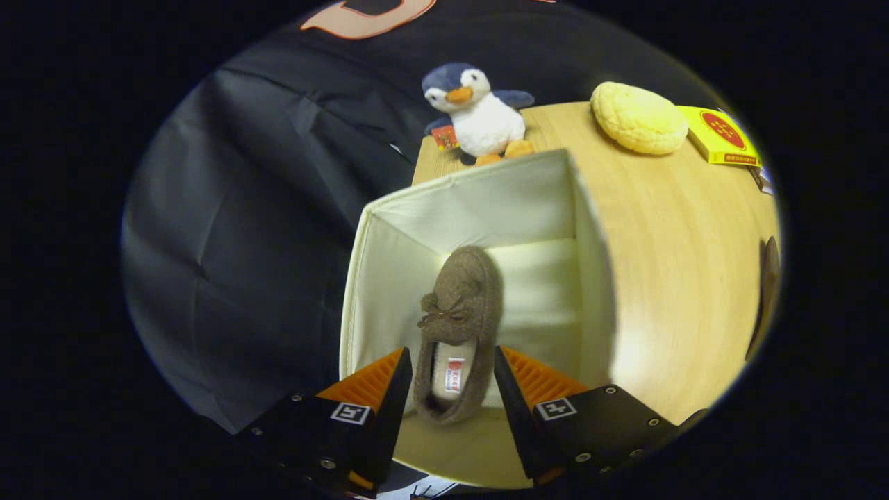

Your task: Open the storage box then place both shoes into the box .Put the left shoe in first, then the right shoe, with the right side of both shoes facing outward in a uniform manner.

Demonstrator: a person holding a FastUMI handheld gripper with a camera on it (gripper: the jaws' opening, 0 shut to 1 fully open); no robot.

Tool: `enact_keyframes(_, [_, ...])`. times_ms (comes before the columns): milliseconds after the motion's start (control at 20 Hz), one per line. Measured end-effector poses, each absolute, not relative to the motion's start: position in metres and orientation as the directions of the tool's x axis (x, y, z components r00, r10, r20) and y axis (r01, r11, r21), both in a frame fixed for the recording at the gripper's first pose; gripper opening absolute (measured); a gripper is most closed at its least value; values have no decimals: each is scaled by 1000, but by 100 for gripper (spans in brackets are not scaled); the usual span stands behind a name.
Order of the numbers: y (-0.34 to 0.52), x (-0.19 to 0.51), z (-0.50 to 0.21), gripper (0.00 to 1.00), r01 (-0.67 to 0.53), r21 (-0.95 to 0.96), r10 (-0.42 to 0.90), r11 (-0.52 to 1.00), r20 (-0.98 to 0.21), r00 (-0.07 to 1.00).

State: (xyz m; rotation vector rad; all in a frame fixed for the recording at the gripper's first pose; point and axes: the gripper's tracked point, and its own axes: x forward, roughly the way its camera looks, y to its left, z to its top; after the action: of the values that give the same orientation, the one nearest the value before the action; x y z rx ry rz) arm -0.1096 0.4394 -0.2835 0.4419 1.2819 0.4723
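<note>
A brown felt slipper [462, 312] with a small bow sits between my fingers, heel toward me and toe pointing away. My gripper [453, 378] is shut on the slipper's heel end, one finger against each side. Under and beyond the slipper stands the cream fabric storage box [535, 201], open at the top, with pale inner walls and floor showing. The slipper hangs over the box's opening, near its left half. Past the right finger, on the wooden table [680, 264], a dark brown shape [767, 292] is mostly cut off; I cannot tell what it is.
Behind the box a plush penguin [479, 114] stands on the table. To its right lie a round yellow bun-shaped thing [639, 118] and a flat yellow packet [722, 135]. The table's left edge runs beside the box, with black cloth beyond.
</note>
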Motion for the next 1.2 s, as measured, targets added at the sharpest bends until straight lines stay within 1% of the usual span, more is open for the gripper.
enact_keyframes(50, [418, -104, -271, 75, -95, 569, 573, 817, -781, 250])
enact_keyframes(100, [395, -99, -259, 77, -102, 566, 569, 818, -771, 285])
enact_keyframes(200, [332, -90, -252, 81, -116, 510, 515, 852, -779, 358])
enact_keyframes(250, [298, -87, -253, 85, -109, 475, 478, 873, -790, 384])
enact_keyframes(400, [202, -93, -270, 88, -55, 388, 375, 920, -829, 415])
enact_keyframes(600, [96, -113, -303, 90, 13, 291, 262, 957, -879, 399])
enact_keyframes(850, [1, -127, -341, 90, 54, 181, 147, 982, -911, 386])
enact_keyframes(950, [-34, -133, -364, 93, 55, 113, 85, 992, -927, 365])
enact_keyframes(1050, [-51, -138, -385, 93, 61, 101, 75, 993, -937, 341])
enact_keyframes(1200, [-60, -146, -418, 93, 64, 126, 101, 990, -949, 298])
